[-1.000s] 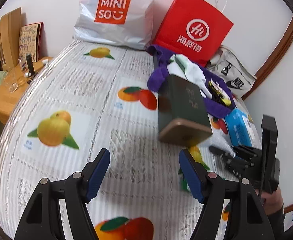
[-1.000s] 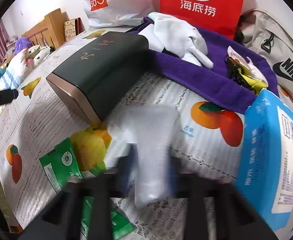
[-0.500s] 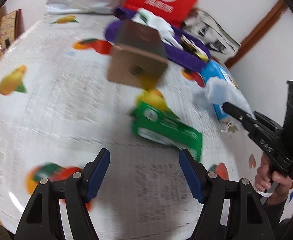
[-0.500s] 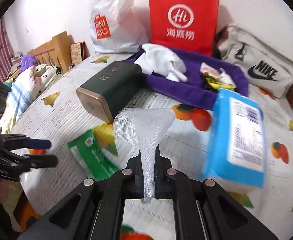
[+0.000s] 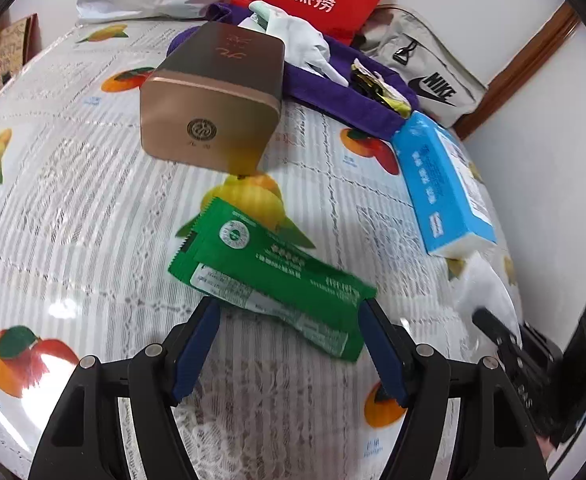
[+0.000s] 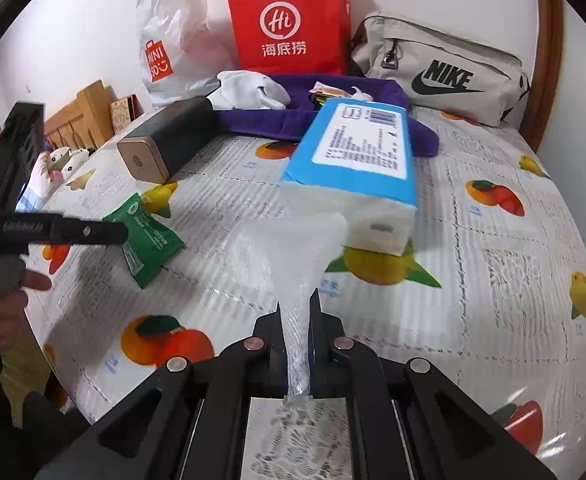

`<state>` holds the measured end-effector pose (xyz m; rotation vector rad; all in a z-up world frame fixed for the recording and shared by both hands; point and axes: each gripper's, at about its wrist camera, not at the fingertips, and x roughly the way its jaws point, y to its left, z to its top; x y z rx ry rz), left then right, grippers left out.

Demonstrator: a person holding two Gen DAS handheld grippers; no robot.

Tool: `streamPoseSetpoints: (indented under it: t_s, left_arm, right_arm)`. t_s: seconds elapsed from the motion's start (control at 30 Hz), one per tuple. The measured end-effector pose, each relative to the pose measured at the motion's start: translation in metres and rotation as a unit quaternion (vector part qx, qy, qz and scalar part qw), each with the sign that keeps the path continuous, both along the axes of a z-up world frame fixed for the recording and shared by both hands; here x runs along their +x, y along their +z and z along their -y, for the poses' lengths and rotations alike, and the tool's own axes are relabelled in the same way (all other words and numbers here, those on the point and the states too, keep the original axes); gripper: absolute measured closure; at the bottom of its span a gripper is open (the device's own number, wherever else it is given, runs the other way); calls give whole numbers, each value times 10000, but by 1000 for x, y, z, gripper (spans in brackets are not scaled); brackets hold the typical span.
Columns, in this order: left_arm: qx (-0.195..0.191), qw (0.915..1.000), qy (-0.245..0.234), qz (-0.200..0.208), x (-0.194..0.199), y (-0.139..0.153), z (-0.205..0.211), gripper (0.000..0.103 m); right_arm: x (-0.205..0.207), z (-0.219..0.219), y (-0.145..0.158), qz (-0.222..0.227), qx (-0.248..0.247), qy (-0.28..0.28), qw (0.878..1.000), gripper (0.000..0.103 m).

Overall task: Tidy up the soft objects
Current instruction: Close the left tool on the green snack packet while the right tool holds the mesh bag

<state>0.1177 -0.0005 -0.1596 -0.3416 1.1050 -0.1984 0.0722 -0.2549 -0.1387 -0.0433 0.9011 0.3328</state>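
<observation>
Lifted: white foam net point(image 6: 293, 256) in right claw point(image 6: 297, 320)

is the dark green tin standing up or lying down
Lying down: the dark green tin rests on its long side on the bed, gold end cap facing the left gripper.

A home bedroom. Beyond the fingers lies a fruit-print bedspread point(image 6: 493, 272). A wooden headboard point(image 6: 81, 116) stands far left.
</observation>
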Motion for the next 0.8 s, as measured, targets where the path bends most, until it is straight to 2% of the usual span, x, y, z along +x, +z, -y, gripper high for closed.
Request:
streamPoseSetpoints:
  t_s: [0.17,0.27,0.33,0.5,0.7,0.8]
  left_arm:
    - [178,9997,183,2,21,1,8,31]
    - [414,9990,149,-40,32,-1,20,25]
    - [763,9971,42,-22,37,-2,34,23]
    - [1927,9810,-131,187,34,-10,65,23]
    - [1873,9816,125,340,14,-8,48,23]
    - [1761,9829,77,536,9,-9,42,25]
  right_arm:
    - [-2,6,-13,-53,1,18,10000,97]
    - [1,13,-19,-149,133,-54,9998,97]
    - [2,18,-21,-192,246,-96,9995,97]
    - [4,20,-24,-190,382,-193,9989,97]
    - [4,22,-27,-88,585,-347,9976,97]
    - [6,21,-28,-74,628,-383,9973,97]
